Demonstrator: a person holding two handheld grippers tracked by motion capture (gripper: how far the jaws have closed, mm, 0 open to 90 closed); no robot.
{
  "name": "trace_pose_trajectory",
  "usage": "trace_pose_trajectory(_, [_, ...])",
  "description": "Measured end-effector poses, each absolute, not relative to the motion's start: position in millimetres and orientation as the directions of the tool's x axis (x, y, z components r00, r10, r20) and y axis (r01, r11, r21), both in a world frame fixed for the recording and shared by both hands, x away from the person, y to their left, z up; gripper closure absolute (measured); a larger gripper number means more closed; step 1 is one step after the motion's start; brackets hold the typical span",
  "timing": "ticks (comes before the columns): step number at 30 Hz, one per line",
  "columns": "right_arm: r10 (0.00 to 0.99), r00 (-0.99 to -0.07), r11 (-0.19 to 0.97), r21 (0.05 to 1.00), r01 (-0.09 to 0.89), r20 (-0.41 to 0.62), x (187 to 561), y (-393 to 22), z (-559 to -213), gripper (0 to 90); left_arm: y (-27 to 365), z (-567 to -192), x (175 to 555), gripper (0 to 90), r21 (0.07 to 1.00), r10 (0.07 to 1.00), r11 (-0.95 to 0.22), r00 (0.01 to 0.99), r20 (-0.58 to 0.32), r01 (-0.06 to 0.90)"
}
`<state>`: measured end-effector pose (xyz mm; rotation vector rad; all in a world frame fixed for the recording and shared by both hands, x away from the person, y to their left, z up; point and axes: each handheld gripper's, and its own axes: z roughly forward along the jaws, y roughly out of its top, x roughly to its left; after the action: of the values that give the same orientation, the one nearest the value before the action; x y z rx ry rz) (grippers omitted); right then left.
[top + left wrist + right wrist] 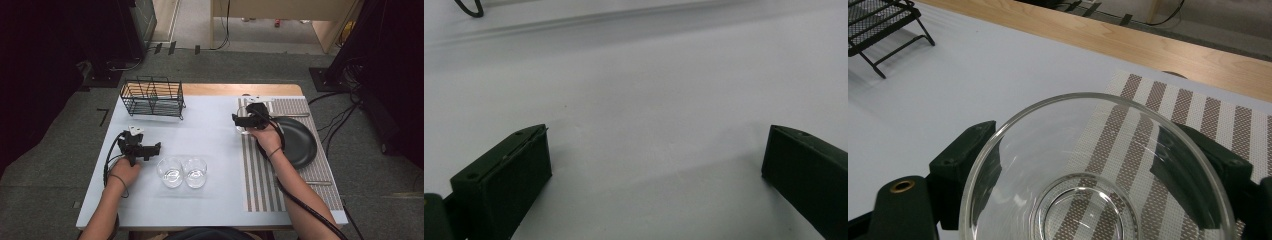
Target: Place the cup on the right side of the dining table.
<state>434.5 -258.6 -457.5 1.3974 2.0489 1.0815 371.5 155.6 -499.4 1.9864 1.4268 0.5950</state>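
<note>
1. At the left of the table [210, 130], the left gripper [156, 147] is held with its fingers [506, 175] wide apart over bare surface; nothing is between them.
2. Two glass bowls [182, 172] are seen touching each other just to the right of those fingers, so the left hand is judged the nearer one for them.
3. A wire rack [152, 96] stands at the far left edge.
4. On the striped placemat [260, 175], a third glass bowl [1093, 175] is clamped across its rim by the right gripper [240, 121], upright, beside the black plate [297, 142].
</note>
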Motion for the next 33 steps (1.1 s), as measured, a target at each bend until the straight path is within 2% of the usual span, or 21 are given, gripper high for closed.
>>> trace_pose_trajectory(33, [0.928,-0.360,0.148,0.795,0.588,0.093,437.6,-262.6,-460.6,18.0,155.6,-499.4,371.4,0.0,0.705,0.949,-0.229,0.316,0.007,0.672])
